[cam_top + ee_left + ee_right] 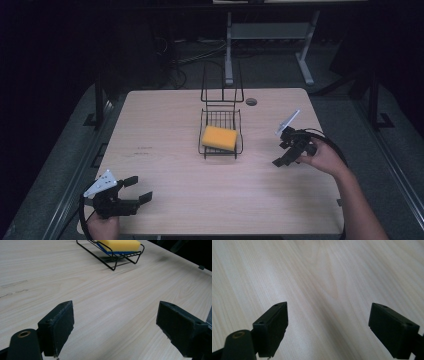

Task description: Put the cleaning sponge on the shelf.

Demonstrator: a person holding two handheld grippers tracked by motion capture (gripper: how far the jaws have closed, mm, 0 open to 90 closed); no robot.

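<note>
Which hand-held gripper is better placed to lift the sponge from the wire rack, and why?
Probably the right hand-held gripper: it is open and sits beside the wire rack holding the yellow sponge. The left hand-held gripper, also open, is back at the table's near corner.

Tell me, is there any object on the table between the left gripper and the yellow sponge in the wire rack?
Nothing visible stands between them. From the left gripper, jaws open, bare wooden table runs up to the wire rack. Only the rack's low rim surrounds the yellow sponge.
</note>
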